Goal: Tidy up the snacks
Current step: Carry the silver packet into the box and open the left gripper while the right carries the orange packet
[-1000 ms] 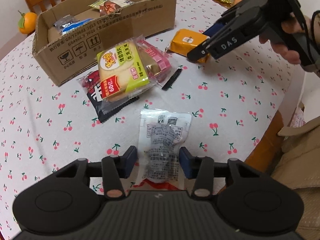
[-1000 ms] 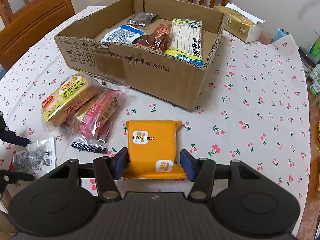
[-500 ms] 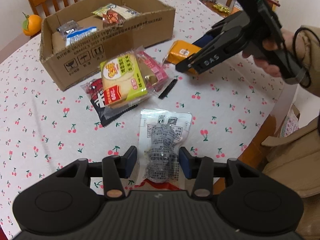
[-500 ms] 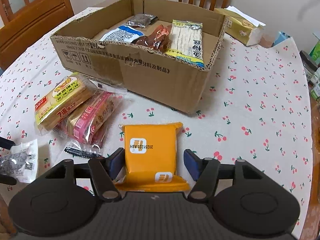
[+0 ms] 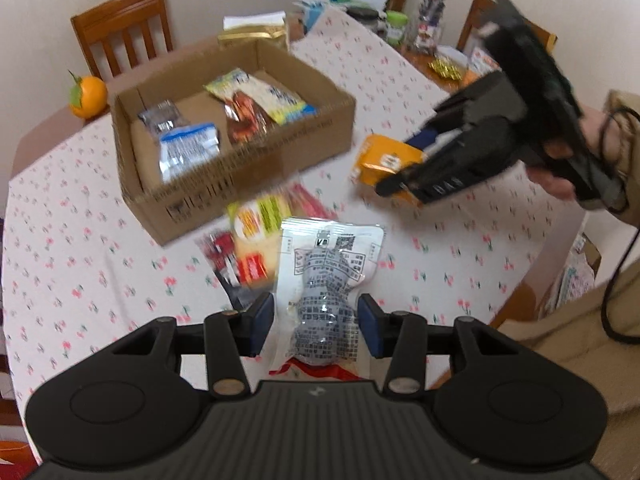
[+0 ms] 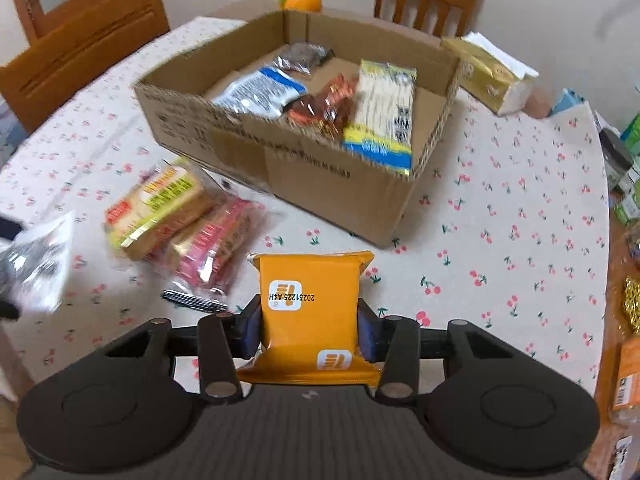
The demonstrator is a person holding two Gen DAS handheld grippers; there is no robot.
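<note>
Right wrist view: your right gripper [image 6: 308, 326] has just clamped the orange snack packet [image 6: 309, 312], while your left gripper [image 5: 316, 320] pinches the clear grey-printed pouch [image 5: 326, 280], both lifted for the cardboard box [image 6: 320, 176].

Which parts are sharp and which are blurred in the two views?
Left wrist view: the clear packet in the left tool is sharp; the cardboard box and tablecloth are motion-smeared. Right wrist view: the orange packet in the right tool is sharp; the bread packets are blurred.
</note>
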